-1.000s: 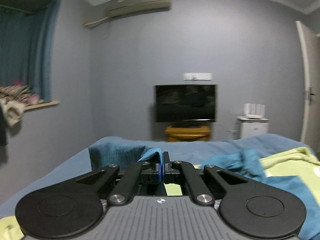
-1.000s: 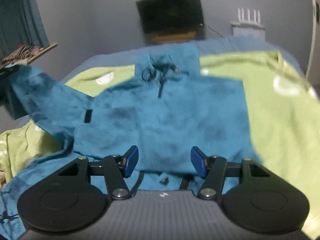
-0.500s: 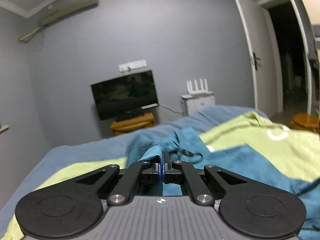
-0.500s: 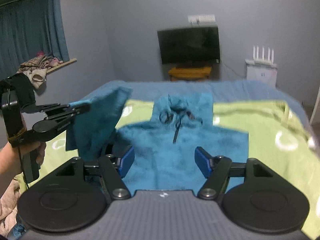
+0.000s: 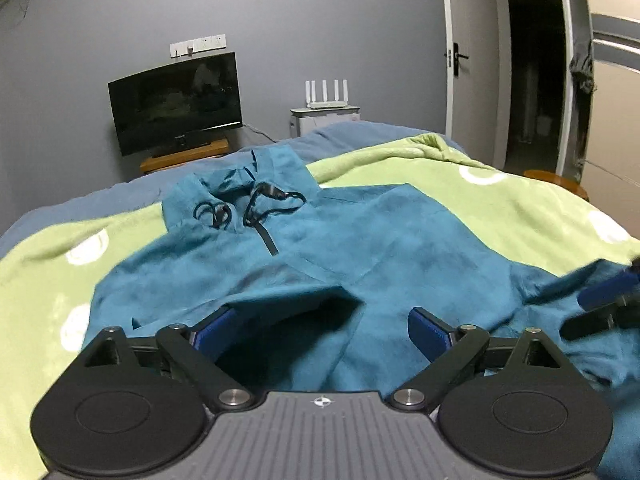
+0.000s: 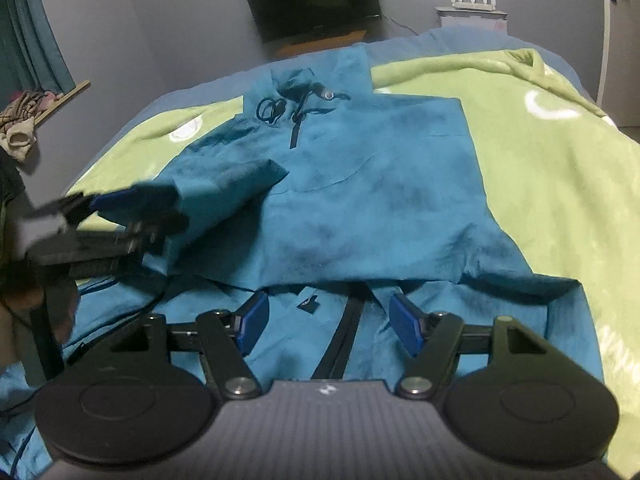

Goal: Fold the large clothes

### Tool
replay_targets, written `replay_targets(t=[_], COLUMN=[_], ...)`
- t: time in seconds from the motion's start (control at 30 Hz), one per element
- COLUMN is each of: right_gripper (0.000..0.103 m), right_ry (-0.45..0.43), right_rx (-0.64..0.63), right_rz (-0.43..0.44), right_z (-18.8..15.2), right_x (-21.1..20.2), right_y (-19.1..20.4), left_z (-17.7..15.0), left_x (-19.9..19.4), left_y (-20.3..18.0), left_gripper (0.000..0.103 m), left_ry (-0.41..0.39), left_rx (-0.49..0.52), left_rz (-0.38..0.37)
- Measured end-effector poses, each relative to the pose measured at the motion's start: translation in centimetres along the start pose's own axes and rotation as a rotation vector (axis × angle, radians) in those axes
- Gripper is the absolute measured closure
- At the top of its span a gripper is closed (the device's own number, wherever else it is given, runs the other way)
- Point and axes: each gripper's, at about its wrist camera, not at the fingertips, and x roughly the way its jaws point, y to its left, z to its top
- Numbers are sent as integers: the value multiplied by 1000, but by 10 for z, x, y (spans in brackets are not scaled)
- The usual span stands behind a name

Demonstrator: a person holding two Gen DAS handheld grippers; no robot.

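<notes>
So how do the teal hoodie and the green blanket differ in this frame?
The teal hoodie is plain, with dark drawstrings at the neck; the green blanket carries white ring prints. The hoodie lies on top; the blanket is spread beneath it. The hoodie has a sleeve folded across its chest, while the blanket lies spread flat. Both are soft fabric on the bed.
</notes>
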Motion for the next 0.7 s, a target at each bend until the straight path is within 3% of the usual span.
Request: replay_targets(t=[0.17,0.3,0.47,0.57,0.7], right_gripper=[36,36,36,36,36], right_ry=[17,22,-52,-87,-146], right_rx=[-71,-146,-248,-265,-349], right_rz=[-10,-7,-37,-5,40], right_z=[4,16,56,79,97], right_x=[-15,-57,-114,-138,-151], right_y=[-5,-8,-6,0,18], left_z=[-17,-2,35,49,56], left_x=[-14,-51,-95,-122,-148], left_y=[12,38,117,164,204], left_gripper=[8,9,10,10,10], left_ry=[88,96,40,1,-11], left_rx=[-51,-21,-103,-134,-171], left_rz=[8,77,246,387,485])
